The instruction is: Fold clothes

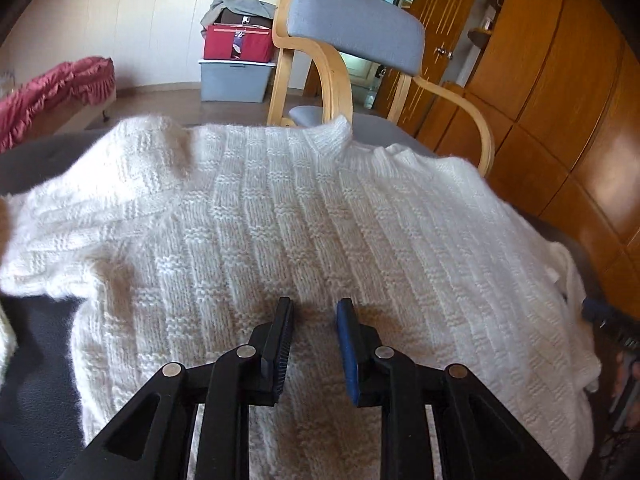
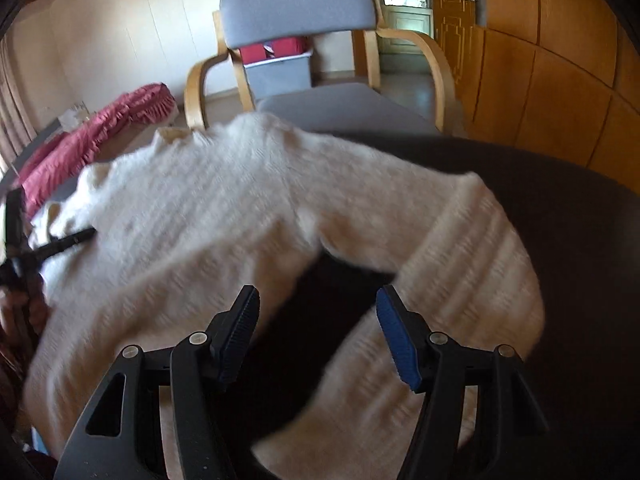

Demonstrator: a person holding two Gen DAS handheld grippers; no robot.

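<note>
My right fingers point(image 2: 316, 312) gape empty over the sweater point(image 2: 192, 216) sleeve point(image 2: 472, 256) curving from 1 to 5 o'clock, nearer than my left fingers point(image 1: 314, 312), open above its body.

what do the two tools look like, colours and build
Both look alike: black plastic linkage arms with triangular cut-outs and round silver pivot pins. Each left tool finger is a flat ribbed pad, one black, one blue. The right tool has the same black and blue pads. No cables or markings show.
</note>
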